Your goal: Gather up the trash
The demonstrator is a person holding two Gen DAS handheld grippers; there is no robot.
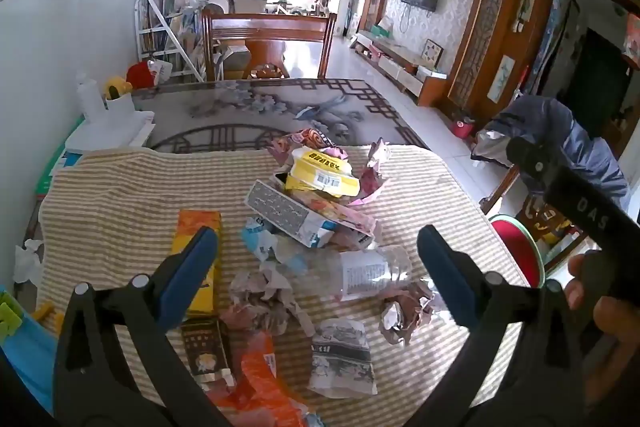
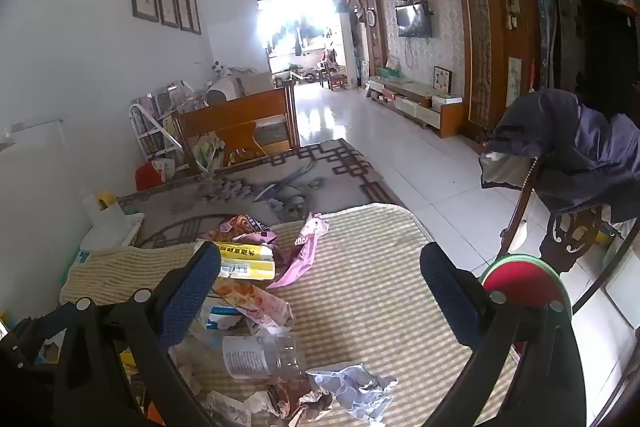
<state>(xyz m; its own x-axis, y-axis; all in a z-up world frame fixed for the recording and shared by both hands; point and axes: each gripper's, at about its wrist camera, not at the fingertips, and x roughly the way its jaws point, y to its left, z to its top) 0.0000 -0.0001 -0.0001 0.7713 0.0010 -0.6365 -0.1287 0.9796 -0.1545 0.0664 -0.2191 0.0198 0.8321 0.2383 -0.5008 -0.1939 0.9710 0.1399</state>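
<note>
While both the left tongs [image 1: 316, 263] and right tongs [image 2: 320, 287] hang wide open, gripping nothing, the trash lies on the striped mat [image 1: 120, 195]: crumpled paper [image 1: 264, 291] nearest, clear bottle [image 1: 372, 273] beyond, yellow bag [image 1: 324, 173] farthest.

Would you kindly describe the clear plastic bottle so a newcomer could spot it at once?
Start at the striped cloth covering the table, then find the heap of trash in its middle. The bottle lies on its side at the heap's near edge, the only see-through item, wearing a white label.
</note>
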